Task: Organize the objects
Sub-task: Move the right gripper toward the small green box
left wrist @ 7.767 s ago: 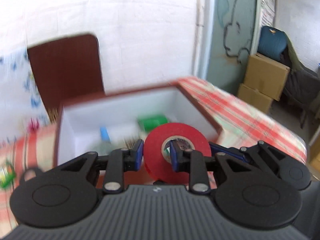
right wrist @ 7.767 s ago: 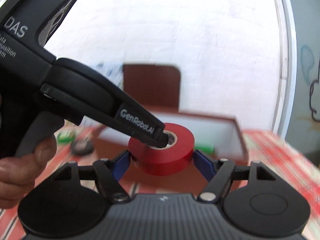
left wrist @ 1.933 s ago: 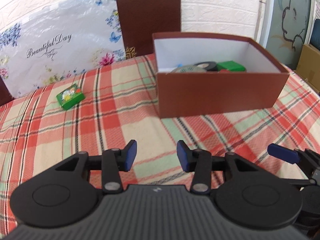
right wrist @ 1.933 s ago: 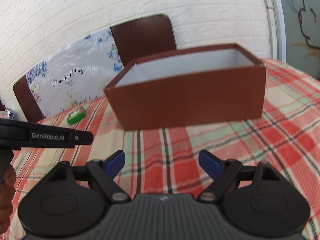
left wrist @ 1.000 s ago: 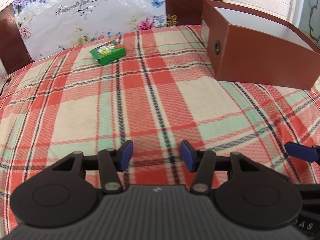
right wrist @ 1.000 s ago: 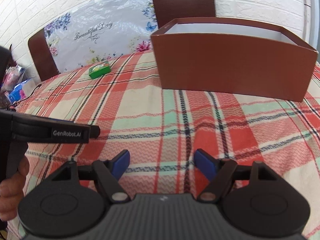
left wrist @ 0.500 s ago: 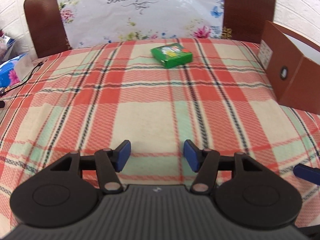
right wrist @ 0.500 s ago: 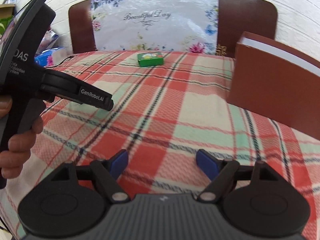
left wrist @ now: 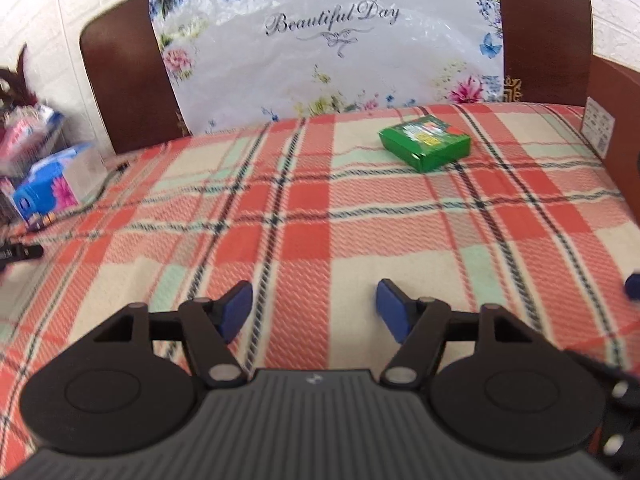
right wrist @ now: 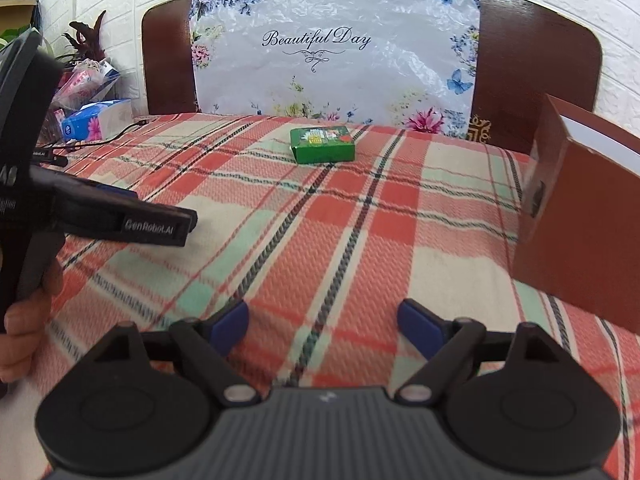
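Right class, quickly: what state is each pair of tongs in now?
Left tongs: opening, nothing between them.
Right tongs: opening, nothing between them.

The checked cloth point(right wrist: 328, 240) lies bare through the middle of the frame up to the green packet point(right wrist: 322, 144). At the right edge the brown box point(right wrist: 580, 236) walls off passage. At far left a tissue box point(right wrist: 96, 120) and cable crowd the edge.
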A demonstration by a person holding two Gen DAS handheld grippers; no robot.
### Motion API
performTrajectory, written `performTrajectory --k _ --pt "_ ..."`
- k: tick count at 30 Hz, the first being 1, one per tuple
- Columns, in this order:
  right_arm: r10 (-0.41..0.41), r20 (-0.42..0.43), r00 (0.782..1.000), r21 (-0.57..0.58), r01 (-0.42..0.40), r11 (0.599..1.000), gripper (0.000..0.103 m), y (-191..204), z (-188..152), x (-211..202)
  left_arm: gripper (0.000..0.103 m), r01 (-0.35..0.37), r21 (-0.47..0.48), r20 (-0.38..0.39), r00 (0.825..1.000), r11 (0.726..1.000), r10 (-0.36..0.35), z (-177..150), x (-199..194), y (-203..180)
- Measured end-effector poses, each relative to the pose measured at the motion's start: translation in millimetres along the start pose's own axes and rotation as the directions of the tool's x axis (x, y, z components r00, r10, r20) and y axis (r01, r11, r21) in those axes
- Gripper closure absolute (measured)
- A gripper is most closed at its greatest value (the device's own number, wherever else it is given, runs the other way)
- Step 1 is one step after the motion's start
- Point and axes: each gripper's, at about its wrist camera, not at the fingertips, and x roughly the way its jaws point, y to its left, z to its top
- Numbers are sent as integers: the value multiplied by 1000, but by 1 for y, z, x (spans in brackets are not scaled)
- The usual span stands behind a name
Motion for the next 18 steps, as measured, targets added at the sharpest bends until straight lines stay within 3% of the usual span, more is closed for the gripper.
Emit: performTrajectory --k 2,6,8,18 --pt "-3 2 1000 -4 3 1000 16 0 9 13 28 -6 -1 37 999 1000 6 -2 5 6" --pt "-17 13 1000 -14 17 1000 13 0 27 40 17 48 -141 9 999 989 -47 1 20 29" --pt "-25 13 1000 0 25 1000 13 -2 38 54 16 39 -189 2 999 981 -40 2 25 37" --pt "-47 35 998 16 46 999 12 -9 73 98 14 31 -200 14 999 979 -29 4 31 40"
